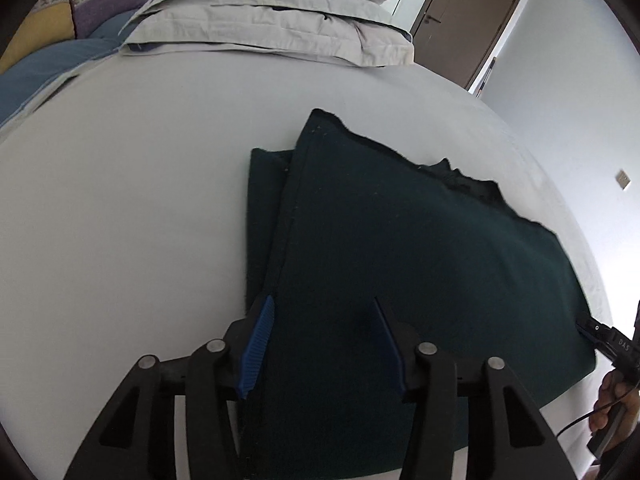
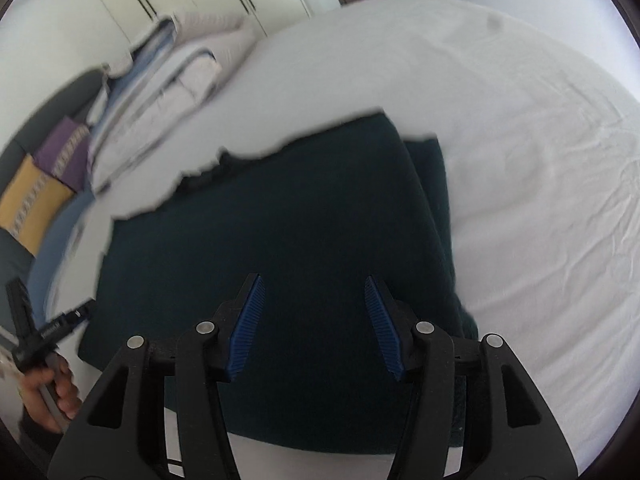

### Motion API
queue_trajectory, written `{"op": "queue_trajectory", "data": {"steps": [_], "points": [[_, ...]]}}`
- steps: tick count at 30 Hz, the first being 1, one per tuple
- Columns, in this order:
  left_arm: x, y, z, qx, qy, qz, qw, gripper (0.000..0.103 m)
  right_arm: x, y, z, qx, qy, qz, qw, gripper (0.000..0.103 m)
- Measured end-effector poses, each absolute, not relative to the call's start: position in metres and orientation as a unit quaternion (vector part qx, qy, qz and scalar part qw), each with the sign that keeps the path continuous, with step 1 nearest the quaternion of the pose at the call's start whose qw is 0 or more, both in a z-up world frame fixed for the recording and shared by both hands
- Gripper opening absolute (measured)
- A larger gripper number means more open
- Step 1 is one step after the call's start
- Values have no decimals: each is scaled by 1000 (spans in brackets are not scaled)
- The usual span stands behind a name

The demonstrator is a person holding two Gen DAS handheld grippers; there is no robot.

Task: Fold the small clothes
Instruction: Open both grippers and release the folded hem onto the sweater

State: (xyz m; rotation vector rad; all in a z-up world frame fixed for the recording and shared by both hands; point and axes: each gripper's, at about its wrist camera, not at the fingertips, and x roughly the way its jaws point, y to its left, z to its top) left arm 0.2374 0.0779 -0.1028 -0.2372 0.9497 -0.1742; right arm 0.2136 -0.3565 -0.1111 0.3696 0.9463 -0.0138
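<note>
Left tongs (image 1: 320, 344), right tongs (image 2: 314, 322) wide over dark garment (image 1: 400, 260); door (image 1: 468, 16) left-view only.

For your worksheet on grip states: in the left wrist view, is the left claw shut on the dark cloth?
No, the left claw is open, its two blue pads wide apart above the cloth.
</note>
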Motion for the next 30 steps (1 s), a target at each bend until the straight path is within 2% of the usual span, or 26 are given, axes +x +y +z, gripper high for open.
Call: {"op": "queue_trajectory", "data": {"steps": [2,8,11,15,18,20,22,30], "points": [[231,80,-100,-104,453,-81,882,50,207,-366,-115,191,439,-8,878,43],[209,100,-98,-120,459,-56,879,50,173,-376,-97,267,399,-56,876,45],[196,75,-74,-99,421,-81,898,50,160,-346,-78,312,377,38,871,47],[194,27,-69,-86,412,-131,897,51,176,-279,-97,349,402,164,830,47],[198,-8,-93,-56,437,-142,887,51,190,-249,-141,398,443,188,781,47],[198,-21,-116,-29,454,-134,880,52,193,-242,-170,415,460,186,762,43],[194,-24,-121,-9,444,-132,886,53,188,-252,-183,437,449,180,759,27],[195,-1,-123,-15,438,-126,890,54,116,-364,-187,508,356,78,781,26]]}}
